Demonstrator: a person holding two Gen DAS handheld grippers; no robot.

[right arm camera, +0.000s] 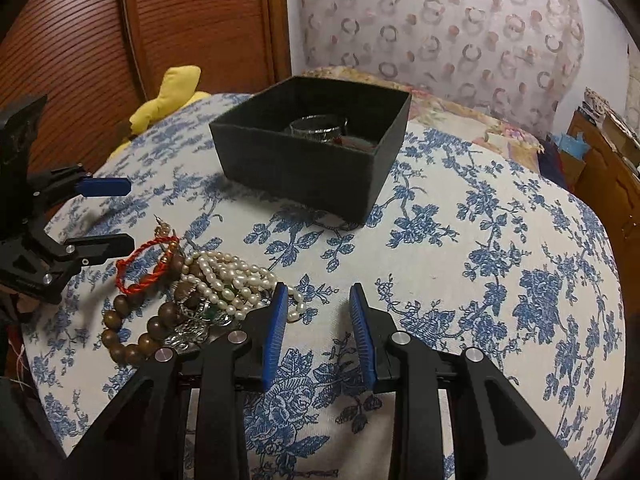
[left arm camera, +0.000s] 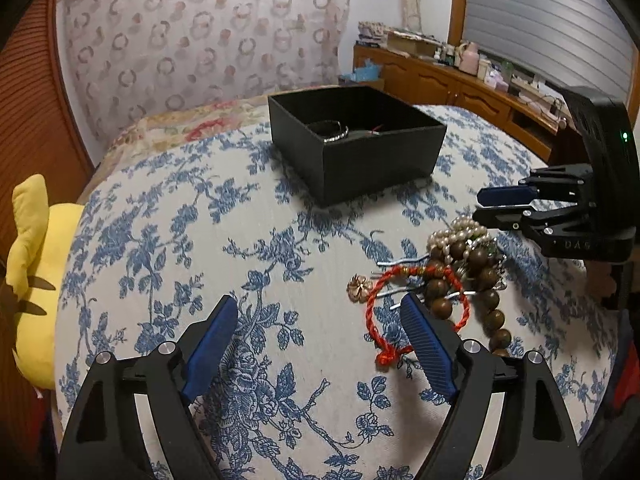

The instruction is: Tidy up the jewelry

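The left gripper (left arm camera: 316, 316) is seen closest, its fingers (left arm camera: 210, 344) spread wide and released over the blue-flowered bedcover (left arm camera: 160, 240), nothing being grasped; one finger tip lies over the red cord bracelet (left arm camera: 376, 304). The right gripper (right arm camera: 318, 300) is held with a narrower gap, also empty. A black box (right arm camera: 296, 168) is set toward the far edge of the bed, with a silver bangle (right arm camera: 318, 128) inside. Nearer, a jewelry heap is found: pearl strands (right arm camera: 228, 276), wooden bead bracelet (right arm camera: 132, 340), the red cord bracelet beside them. A yellow plush toy (left arm camera: 32, 264) lies at the bed's side edge.
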